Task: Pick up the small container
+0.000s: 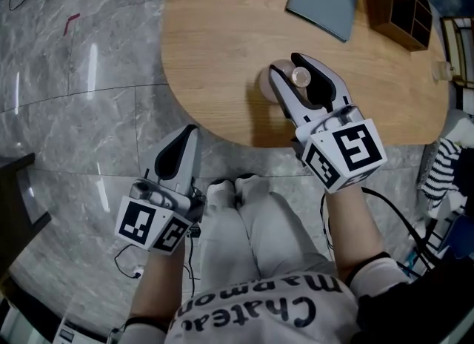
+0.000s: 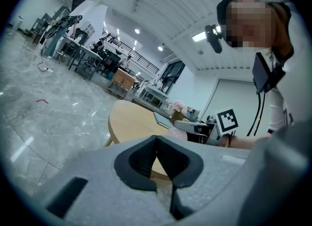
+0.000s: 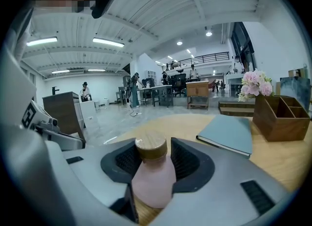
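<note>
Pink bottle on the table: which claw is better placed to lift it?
Right: the right claw has the pink bottle between its pads; the left claw is shut, beside the table, over the floor.

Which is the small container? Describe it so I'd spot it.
On the round wooden table, look near the person's edge, between the jaws of the right gripper. It's a small pale pink bottle with a wooden lid, unlike the flat grey-blue book and brown wooden box behind.
</note>
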Demonstrator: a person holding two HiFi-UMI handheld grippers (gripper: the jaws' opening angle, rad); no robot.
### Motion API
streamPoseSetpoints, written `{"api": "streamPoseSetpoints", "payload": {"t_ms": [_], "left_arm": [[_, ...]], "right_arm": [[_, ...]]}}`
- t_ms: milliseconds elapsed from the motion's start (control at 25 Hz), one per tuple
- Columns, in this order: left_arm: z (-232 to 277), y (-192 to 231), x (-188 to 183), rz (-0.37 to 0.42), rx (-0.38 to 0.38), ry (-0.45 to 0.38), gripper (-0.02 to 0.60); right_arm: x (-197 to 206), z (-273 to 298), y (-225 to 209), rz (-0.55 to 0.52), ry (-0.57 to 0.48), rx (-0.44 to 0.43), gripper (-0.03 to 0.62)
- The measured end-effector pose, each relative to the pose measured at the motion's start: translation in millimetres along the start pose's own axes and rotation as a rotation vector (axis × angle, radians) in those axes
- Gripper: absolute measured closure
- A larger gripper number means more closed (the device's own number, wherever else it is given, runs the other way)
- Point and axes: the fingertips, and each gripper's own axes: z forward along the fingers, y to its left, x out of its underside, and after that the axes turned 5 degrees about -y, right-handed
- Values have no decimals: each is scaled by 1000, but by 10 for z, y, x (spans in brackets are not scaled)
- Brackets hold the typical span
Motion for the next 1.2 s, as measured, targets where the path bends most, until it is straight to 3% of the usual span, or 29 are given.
{"api": "streamPoseSetpoints", "payload": {"t_ms": [320,720,920,1200], "left_arm": [[-147,-266,-201,-92,16,3,571],[-665,-450,-280,-120,-76,113,571],[-793,-544,-615,-108,-114,101,571],[-851,-686,-1201,-62,-181,79,571]], "right_arm": [[-5,23,-21,7,40,12,424],[7,31,-19,7,69,66,439],[19,-2,3,-20,83,56,452],[43,50,44,-66,218,8,484]]}}
